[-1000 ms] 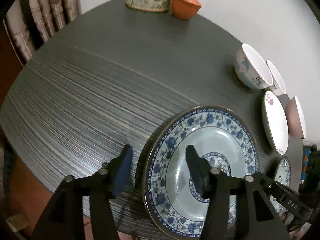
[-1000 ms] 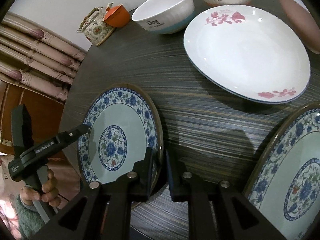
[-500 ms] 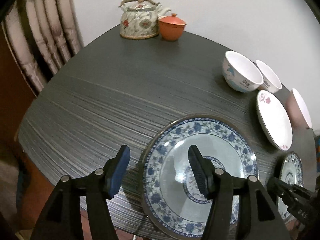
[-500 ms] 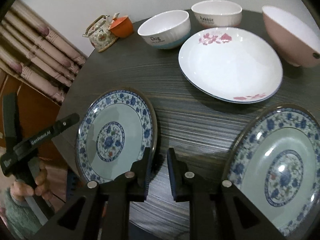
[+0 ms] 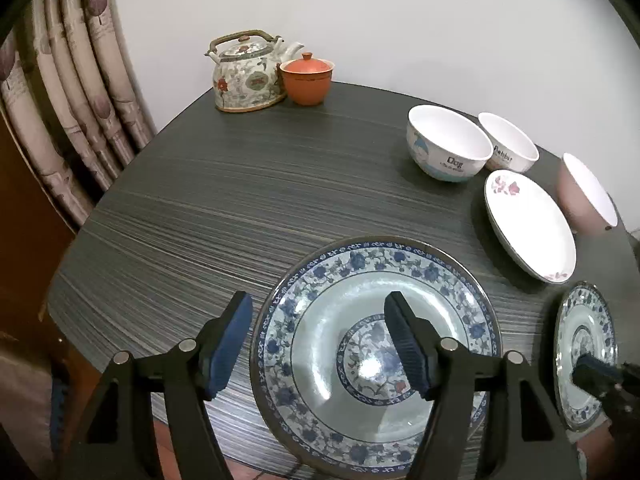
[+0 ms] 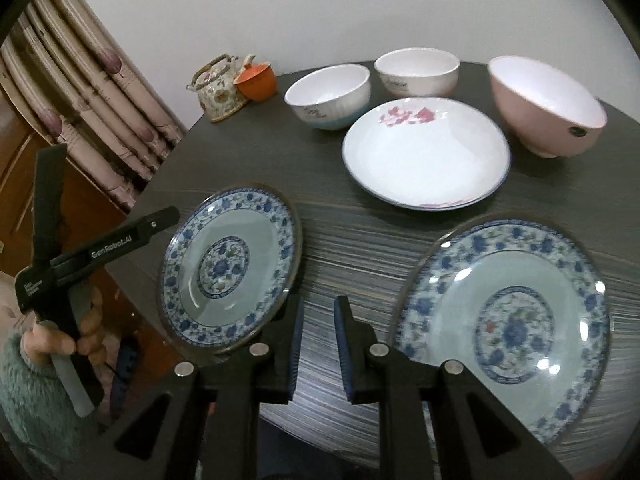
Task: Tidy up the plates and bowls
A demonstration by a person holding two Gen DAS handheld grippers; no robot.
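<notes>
A: What does only the right wrist view show?

B: A hand gripping the left gripper; its jaws have just been opening, unclenched astride the glossy blue-patterned plate rim at the striped dark table edge.

A: The right gripper?

B: Nearly shut on nothing.

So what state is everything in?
Left gripper: open, jaws just been opening above left blue plate's rim, gripping nothing.
Right gripper: shut to a narrow gap, empty.
Left blue plate: flat, empty.
Right blue plate: flat, empty.
White plate: flat, empty.
Dog bowl: upright, empty.
Second white bowl: upright, empty.
Pink bowl: upright, empty.
Teapot: lid on.
Orange cup: lid on.
</notes>
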